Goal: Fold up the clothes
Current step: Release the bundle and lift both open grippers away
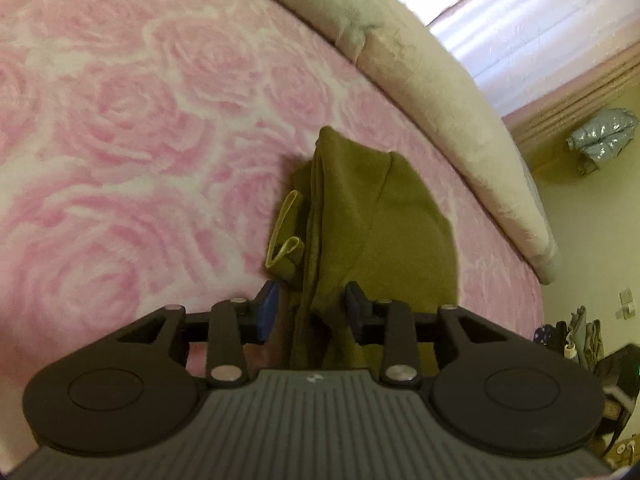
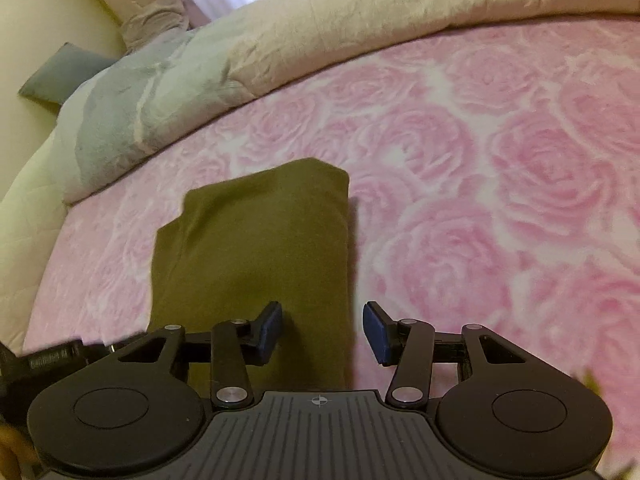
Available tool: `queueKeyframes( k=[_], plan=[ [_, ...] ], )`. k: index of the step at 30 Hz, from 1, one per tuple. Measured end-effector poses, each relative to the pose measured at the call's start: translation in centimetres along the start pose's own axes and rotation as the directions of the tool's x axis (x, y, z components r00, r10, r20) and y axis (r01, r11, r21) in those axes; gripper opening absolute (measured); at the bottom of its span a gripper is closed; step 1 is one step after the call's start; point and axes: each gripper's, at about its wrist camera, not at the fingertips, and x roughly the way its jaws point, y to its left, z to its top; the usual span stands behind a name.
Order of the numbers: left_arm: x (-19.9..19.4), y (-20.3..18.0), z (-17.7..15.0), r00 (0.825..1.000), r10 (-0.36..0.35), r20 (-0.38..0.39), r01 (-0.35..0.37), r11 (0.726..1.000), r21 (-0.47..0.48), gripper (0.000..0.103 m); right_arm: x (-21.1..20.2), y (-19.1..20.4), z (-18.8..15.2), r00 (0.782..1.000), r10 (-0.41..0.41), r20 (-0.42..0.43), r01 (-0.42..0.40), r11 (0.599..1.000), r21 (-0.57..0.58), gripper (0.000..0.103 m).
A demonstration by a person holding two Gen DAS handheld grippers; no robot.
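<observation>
Lying folded on the pink rose-patterned bed (image 2: 500,168), the olive garment (image 2: 256,248) passes between the left gripper (image 1: 311,312), jaws wide; the right gripper (image 2: 322,332) straddles its edge, jaws wide too.

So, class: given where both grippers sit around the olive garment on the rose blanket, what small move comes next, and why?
Probably close the left gripper on the olive garment: bunched cloth already lies between its open jaws. The right gripper is open too, straddling the garment's edge.
</observation>
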Motion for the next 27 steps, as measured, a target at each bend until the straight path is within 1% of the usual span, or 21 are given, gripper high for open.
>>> queueKeyframes(
  k=[2,4,6,9,12,14,16,17,19,21,22,25,27],
  plan=[
    [-0.9,-0.9,-1.0,1.0,0.007,0.002,-0.007,0.999,0.041,0.022,-0.8,0.2,-1.1,1.0,-0.003,-0.023,0.002,0.999,-0.033,0.049],
    [-0.6,-1.6,-2.0,0.999,0.027,-0.028,-0.024,0.996,0.088,0.02,-0.5,0.3,-2.0,0.998,-0.012,-0.058,0.009,0.999,-0.052,0.049],
    [0.2,-1.7,-2.4,0.997,0.067,-0.048,-0.062,0.994,0.094,0.017,0.7,0.0,-2.7,0.996,-0.018,-0.093,0.015,0.999,-0.034,0.048],
    [1.7,-1.4,-2.7,0.988,0.134,-0.074,-0.128,0.988,0.087,0.016,1.9,-0.1,-2.5,0.992,-0.013,-0.126,0.011,1.0,-0.02,0.049],
    [0.9,-2.4,-2.9,0.972,0.214,-0.1,-0.207,0.975,0.077,0.02,0.6,-0.1,-1.9,0.994,0.0,-0.105,-0.003,1.0,-0.022,0.049],
    [0.0,-3.3,-3.0,0.956,0.268,-0.117,-0.261,0.963,0.07,0.02,-0.4,-0.3,-2.0,0.992,-0.006,-0.124,0.004,1.0,-0.019,0.049],
    [-0.8,-4.1,-3.1,0.938,0.321,-0.135,-0.315,0.947,0.064,0.026,-0.9,-0.6,-2.2,0.986,-0.027,-0.166,0.025,1.0,-0.009,0.049],
    [-1.1,-4.7,-3.3,0.923,0.354,-0.153,-0.348,0.935,0.063,0.028,-1.2,-0.7,-2.3,0.982,-0.037,-0.186,0.037,0.999,-0.005,0.049],
    [-1.2,-5.7,-3.9,0.887,0.417,-0.199,-0.413,0.908,0.066,0.031,-1.6,-0.7,-2.6,0.976,-0.052,-0.213,0.051,0.999,-0.008,0.049],
    [-1.1,-6.6,-4.5,0.85,0.469,-0.239,-0.467,0.881,0.072,0.032,-1.9,-0.6,-2.9,0.973,-0.059,-0.222,0.057,0.998,-0.017,0.049],
    [-1.0,-7.0,-4.8,0.839,0.483,-0.251,-0.481,0.874,0.076,0.033,-2.1,-0.6,-3.0,0.973,-0.061,-0.223,0.058,0.998,-0.022,0.049],
    [-0.1,-7.8,-5.3,0.817,0.508,-0.272,-0.503,0.859,0.096,0.04,-2.3,-0.4,-3.0,0.972,-0.065,-0.226,0.057,0.998,-0.04,0.049],
    [0.4,-8.1,-5.6,0.81,0.515,-0.28,-0.507,0.855,0.104,0.041,-2.2,-0.5,-2.9,0.973,-0.067,-0.222,0.058,0.997,-0.049,0.049]
  ],
)
